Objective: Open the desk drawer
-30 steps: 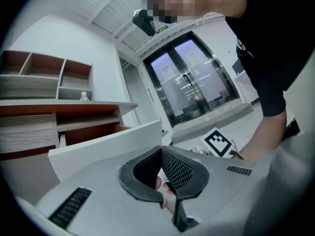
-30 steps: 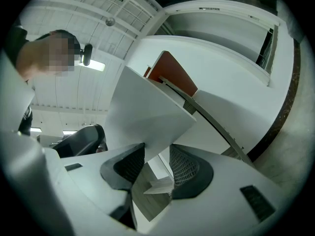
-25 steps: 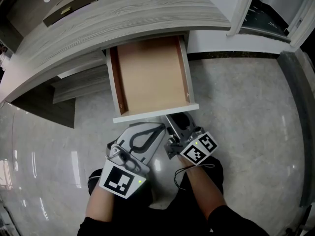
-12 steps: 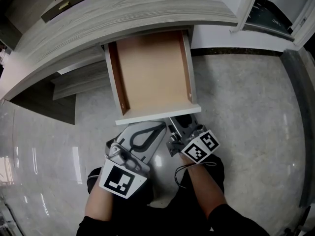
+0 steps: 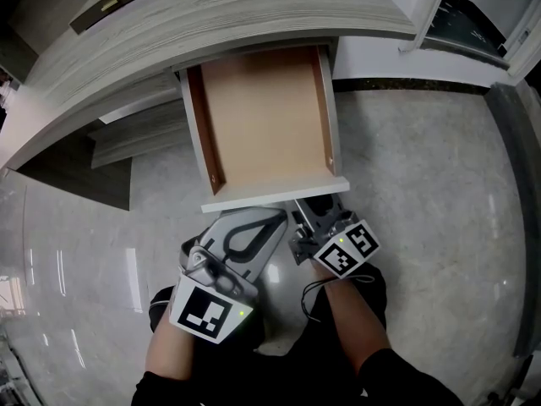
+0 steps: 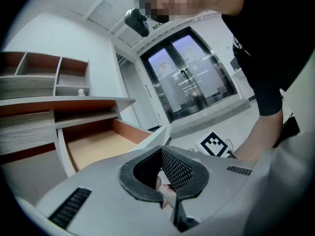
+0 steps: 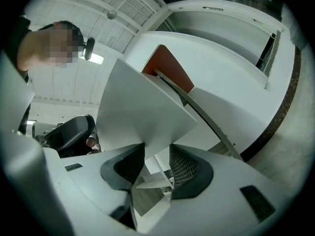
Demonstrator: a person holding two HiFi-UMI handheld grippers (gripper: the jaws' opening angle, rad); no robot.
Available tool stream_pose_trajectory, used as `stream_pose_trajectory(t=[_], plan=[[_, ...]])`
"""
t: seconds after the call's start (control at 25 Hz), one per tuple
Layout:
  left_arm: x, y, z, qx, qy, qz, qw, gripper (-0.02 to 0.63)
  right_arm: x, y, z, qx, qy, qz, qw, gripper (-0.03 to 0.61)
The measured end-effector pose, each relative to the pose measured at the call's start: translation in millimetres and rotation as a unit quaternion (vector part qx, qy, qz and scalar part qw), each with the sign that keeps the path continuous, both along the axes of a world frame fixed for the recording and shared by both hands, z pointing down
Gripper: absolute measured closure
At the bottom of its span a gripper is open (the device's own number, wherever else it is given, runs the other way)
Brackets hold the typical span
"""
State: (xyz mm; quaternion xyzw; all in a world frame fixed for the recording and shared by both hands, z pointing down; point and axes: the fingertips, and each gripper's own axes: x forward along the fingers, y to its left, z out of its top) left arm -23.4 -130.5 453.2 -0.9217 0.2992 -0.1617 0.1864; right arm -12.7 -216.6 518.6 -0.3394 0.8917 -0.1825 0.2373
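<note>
While the drawer (image 5: 266, 117) sits open at top centre, the right gripper (image 7: 156, 162) clamps its front panel (image 5: 275, 194); left gripper (image 6: 162, 171) closed, empty.

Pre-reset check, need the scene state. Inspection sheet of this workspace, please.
Surface: grey wood-grain desk, top mostly out of view.
Job's things: drawer pulled out, its wooden bottom bare.
Clutter: nothing seen in the drawer.
Grippers: right gripper clamped on the drawer front; left gripper shut, empty, near that front.
Cables: black cable looping by the right wrist.
Surroundings: glossy stone floor; glass doors; wall shelves.
</note>
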Motion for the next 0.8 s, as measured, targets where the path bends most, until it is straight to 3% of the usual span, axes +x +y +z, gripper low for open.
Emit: stream_pose_trajectory(t=[0.8], plan=[[2.2, -1.5, 5.9, -0.001, -0.016, 0.001, 0.9999, 0.609, 0.0, -1.0, 3.4, 0.005, 0.015, 0.003, 1.000, 0.430]])
